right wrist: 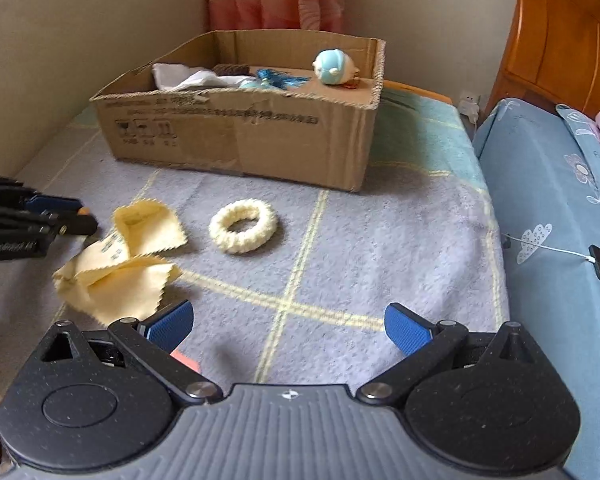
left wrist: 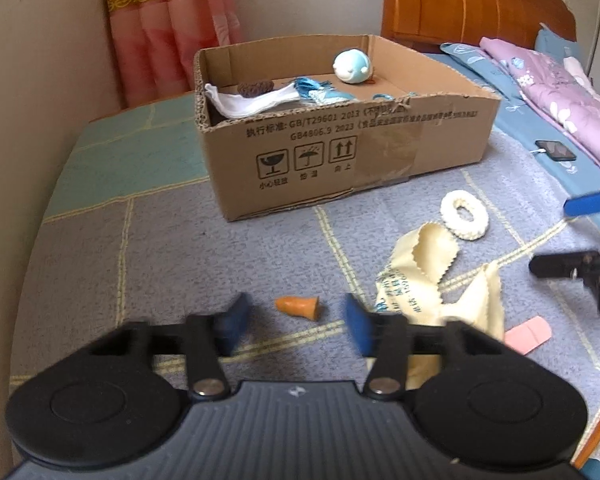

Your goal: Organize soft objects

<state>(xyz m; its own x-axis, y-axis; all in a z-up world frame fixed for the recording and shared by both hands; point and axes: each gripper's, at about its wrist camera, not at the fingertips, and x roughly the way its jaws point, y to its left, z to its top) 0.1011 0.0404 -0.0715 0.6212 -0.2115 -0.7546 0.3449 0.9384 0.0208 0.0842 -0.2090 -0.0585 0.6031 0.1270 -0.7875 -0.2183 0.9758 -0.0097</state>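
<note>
On the bed mat, the orange earplug (left wrist: 298, 307) lies between the parted, blurred pads of the left gripper (left wrist: 296, 322), seemingly untouched. Right gripper (right wrist: 288, 326) spread wide, empty. Risk: earplug rolls or squirts aside on closing, never reaching the cardboard box (left wrist: 340, 152).

A pink curtain (left wrist: 172, 28) hangs behind the bed (left wrist: 180, 264). A wooden headboard (left wrist: 472, 0) stands at the right, near a purple floral quilt (left wrist: 556, 92) and a phone (left wrist: 555, 150) on its cable.
</note>
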